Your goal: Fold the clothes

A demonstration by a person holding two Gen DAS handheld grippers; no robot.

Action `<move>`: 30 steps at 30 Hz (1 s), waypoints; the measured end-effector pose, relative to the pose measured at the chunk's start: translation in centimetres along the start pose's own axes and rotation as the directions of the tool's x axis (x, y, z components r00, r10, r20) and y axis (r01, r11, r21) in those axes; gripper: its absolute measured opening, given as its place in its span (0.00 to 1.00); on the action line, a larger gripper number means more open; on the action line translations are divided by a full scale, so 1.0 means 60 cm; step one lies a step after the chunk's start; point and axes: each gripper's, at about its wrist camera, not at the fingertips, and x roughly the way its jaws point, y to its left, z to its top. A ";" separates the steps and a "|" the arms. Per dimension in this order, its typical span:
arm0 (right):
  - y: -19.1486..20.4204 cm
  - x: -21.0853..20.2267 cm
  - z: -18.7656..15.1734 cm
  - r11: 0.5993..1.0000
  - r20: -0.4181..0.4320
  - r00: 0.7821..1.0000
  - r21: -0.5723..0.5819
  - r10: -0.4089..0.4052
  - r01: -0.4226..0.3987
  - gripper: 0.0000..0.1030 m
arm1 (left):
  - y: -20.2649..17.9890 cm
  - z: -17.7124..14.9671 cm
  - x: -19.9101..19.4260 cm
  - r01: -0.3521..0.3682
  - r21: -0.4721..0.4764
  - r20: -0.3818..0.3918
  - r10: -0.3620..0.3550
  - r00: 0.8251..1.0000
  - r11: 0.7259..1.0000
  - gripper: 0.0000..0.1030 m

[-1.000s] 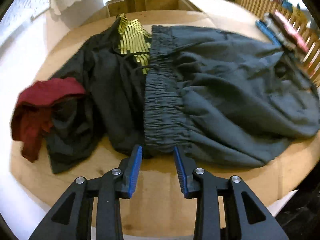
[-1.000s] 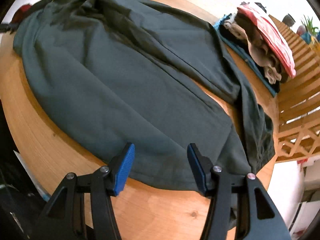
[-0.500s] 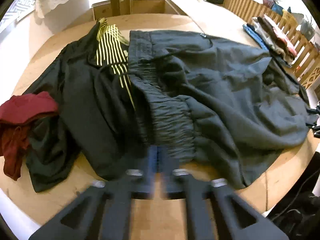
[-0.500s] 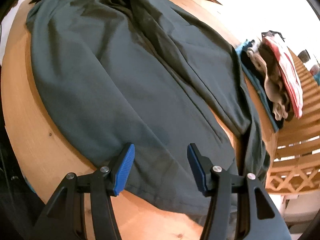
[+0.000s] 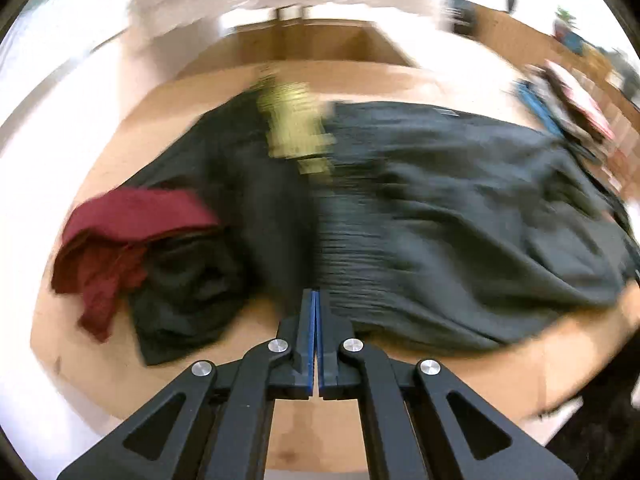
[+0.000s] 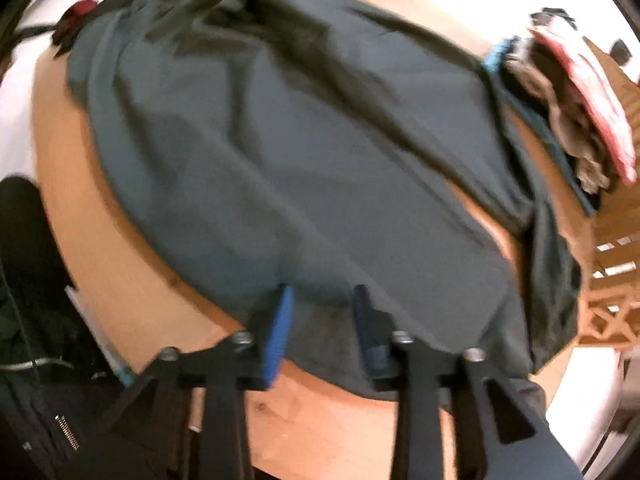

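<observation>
Left gripper (image 5: 316,300): its fingers are now pressed together; a second ago they stood apart just short of the gathered waistband. I judge they have pinched the waistband's near edge, though blur hides the cloth at the tips.

Right gripper (image 6: 322,300): I am closing its fingers at this moment; the near hem of the trousers lies between them, and the pads do not yet press on it.

Grey trousers (image 5: 460,208): spread flat across the round wooden table (image 5: 100,360), waistband toward the left gripper, leg ends toward the right.

What has changed: the left end has gone from approach to grip, and the whole left view now smears with motion; the right end is half a step behind.

Meaning for the task: once both ends are held, I judge the trousers can be lifted and folded over.

Other clothes: a black top (image 5: 224,184) and a dark red garment (image 5: 132,216) wait beside the waistband; a folded pile (image 6: 576,92) sits at the far edge.
</observation>
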 end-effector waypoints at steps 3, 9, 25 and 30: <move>-0.041 -0.011 -0.016 0.994 0.032 0.999 0.111 -0.015 0.011 0.42 | -0.114 -0.004 0.020 0.132 0.151 -0.050 -0.125 0.991 0.980 0.01; -0.134 -0.041 -0.112 0.945 0.042 0.996 0.321 -0.080 0.063 0.43 | -0.285 -0.028 0.088 0.220 0.418 -0.194 -0.150 0.969 0.881 0.15; -0.312 -0.028 -0.307 0.735 0.022 0.991 0.674 -0.129 0.080 0.49 | -0.313 -0.032 0.120 0.149 0.483 -0.283 -0.008 0.959 0.863 0.02; -0.344 -0.029 -0.334 0.692 0.053 0.992 0.721 -0.110 0.038 0.49 | -0.282 -0.030 0.120 0.093 0.445 -0.301 0.051 0.952 0.891 0.02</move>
